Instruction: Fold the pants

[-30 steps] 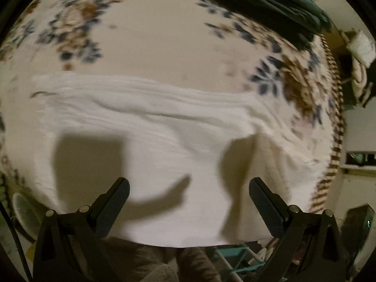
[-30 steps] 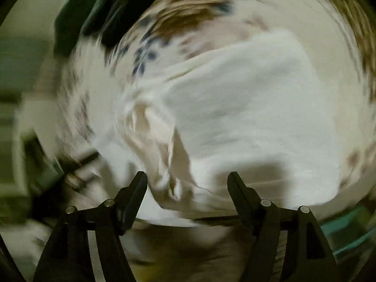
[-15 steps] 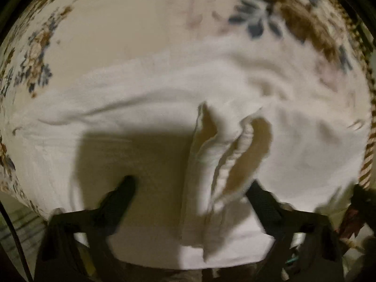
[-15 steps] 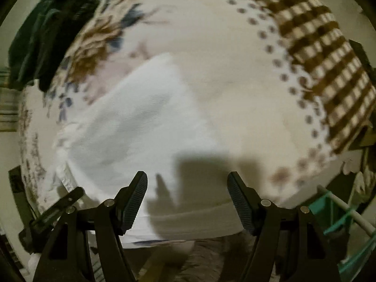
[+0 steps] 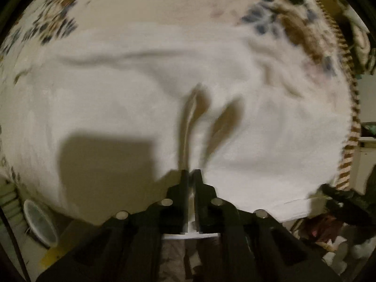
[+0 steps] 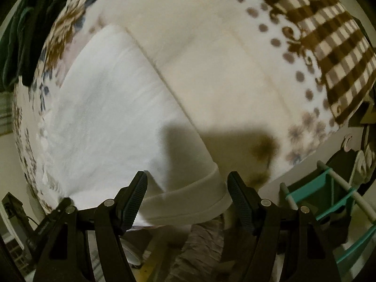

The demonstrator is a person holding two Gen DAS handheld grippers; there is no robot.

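White pants [image 5: 131,89] pinched by left gripper [image 5: 190,172]; right gripper [image 6: 186,188] agape

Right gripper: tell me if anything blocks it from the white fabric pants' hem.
Nothing visible does. The right gripper hangs open just above the white fabric pants, whose hem band lies between its fingers; only shadow falls there.

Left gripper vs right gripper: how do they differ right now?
1. The left gripper has its jaws shut, while the right gripper stands wide open.
2. The left gripper pinches a raised fold of the white pants; the right gripper holds nothing, its fingers astride the pants' hem band.
3. The left wrist view is motion-blurred; the right wrist view is mostly sharp.

Shared: both are black two-finger grippers over the pants on the floral bedspread.
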